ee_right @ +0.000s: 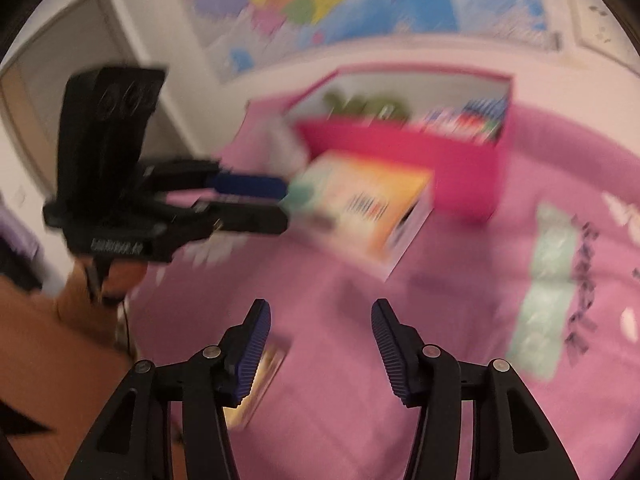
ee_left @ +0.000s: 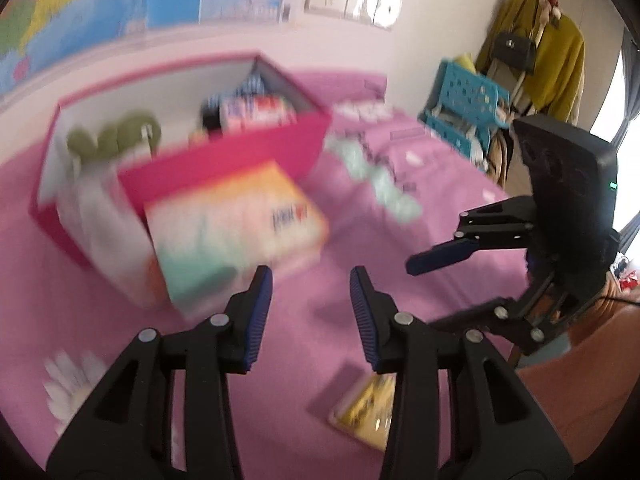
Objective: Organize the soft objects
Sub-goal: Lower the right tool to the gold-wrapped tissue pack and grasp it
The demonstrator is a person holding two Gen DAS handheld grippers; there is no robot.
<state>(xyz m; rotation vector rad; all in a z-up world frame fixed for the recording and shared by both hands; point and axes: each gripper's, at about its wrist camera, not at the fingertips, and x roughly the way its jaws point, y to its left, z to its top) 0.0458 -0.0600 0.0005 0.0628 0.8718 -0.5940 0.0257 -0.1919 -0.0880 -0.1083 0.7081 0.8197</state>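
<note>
A soft pack with a colourful wrapper (ee_left: 236, 232) (ee_right: 360, 212) leans on the front of an open pink box (ee_left: 224, 156) (ee_right: 400, 152) on the pink bedspread (ee_left: 320, 360). The box holds a green plush (ee_left: 116, 136) and striped packs (ee_left: 256, 110). My left gripper (ee_left: 312, 280) (ee_right: 284, 200) is open and empty, its tips by the pack's near corner; blur hides whether they touch. My right gripper (ee_right: 320, 312) (ee_left: 436, 288) is open and empty over bare bedspread. A small yellow packet (ee_left: 368, 408) (ee_right: 264, 376) lies under the fingers. A pale green cloth (ee_left: 376, 176) (ee_right: 548, 292) lies to the right.
The bed meets a wall with a map (ee_left: 100, 0). A blue plastic basket (ee_left: 464, 104) and a rack with a yellow garment (ee_left: 556, 60) stand off the far right corner. An orange-brown surface (ee_right: 48, 360) borders the near bed edge. Both views are motion-blurred.
</note>
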